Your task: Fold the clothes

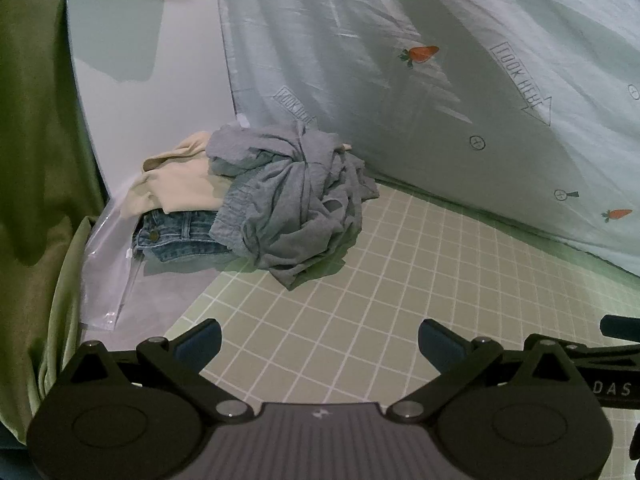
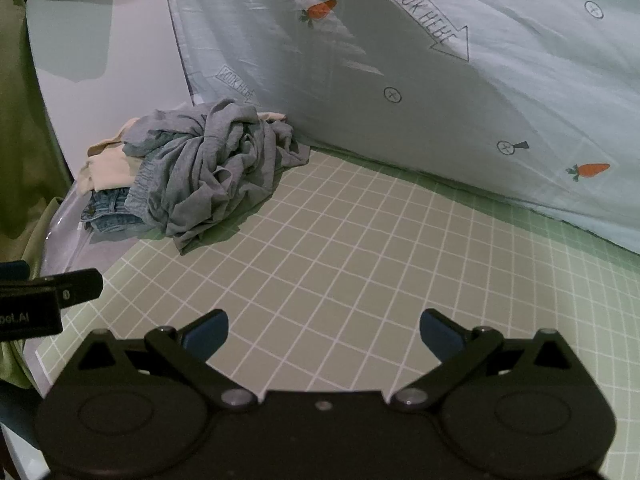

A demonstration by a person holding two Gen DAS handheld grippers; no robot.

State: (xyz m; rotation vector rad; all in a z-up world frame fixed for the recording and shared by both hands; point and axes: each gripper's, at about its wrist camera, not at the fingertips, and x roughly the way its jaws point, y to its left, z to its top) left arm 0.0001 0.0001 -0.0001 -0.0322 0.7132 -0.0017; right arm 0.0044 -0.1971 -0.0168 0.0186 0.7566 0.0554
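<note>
Showing only in the right view, left claw [image 2: 48, 296]; both claws agape, empty, facing crumpled clothes [image 1: 280, 204].

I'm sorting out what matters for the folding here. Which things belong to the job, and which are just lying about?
For the job:
- grey garment, crumpled on top of the pile
- cream garment
- denim piece, underneath
- green grid mat
- left gripper and right gripper, both open and empty

Lying about:
- carrot-print sheet
- clear plastic bag
- green curtain
</note>
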